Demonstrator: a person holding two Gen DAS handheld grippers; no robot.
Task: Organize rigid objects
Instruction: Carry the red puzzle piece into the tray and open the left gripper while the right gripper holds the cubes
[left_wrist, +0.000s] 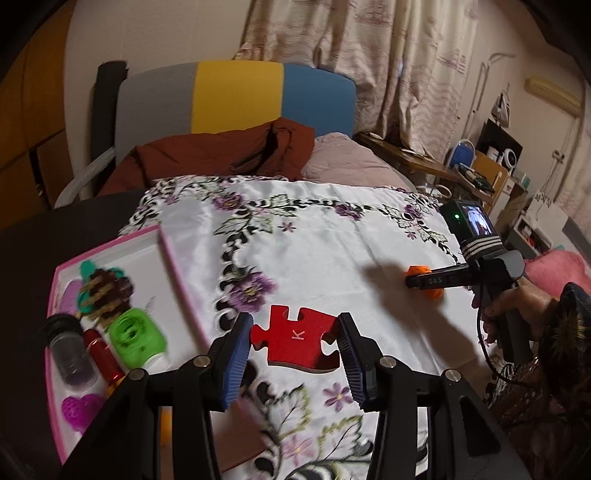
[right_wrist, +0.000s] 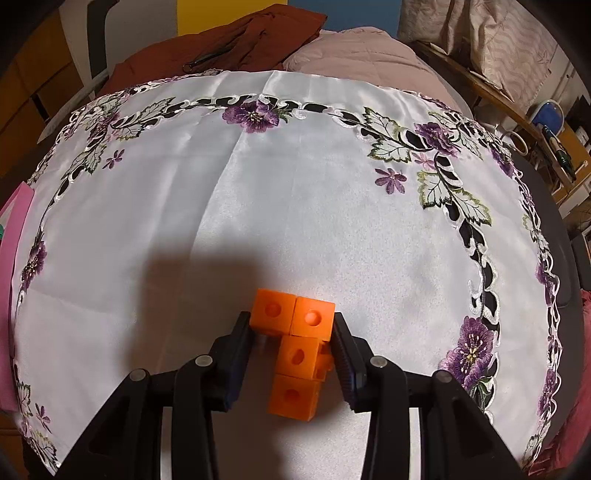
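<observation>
My left gripper (left_wrist: 294, 332) is shut on a red puzzle piece (left_wrist: 295, 341) marked K, its pads touching both ends, above the white flowered cloth (left_wrist: 325, 236). My right gripper (right_wrist: 291, 328) is shut on an orange block of joined cubes (right_wrist: 299, 350) resting on the cloth; both pads touch its wide end. In the left wrist view the right gripper (left_wrist: 424, 282) shows at the right with the orange block (left_wrist: 430, 291) behind its fingers. A pink-rimmed tray (left_wrist: 162, 251) lies at the left.
The tray holds a green container (left_wrist: 135, 332), a pine cone (left_wrist: 107, 291), a dark-capped jar (left_wrist: 70, 350), a red tube (left_wrist: 101, 354) and a magenta heart (left_wrist: 81, 408). A brown garment (left_wrist: 221, 155) and a chair back (left_wrist: 236, 96) lie beyond the cloth.
</observation>
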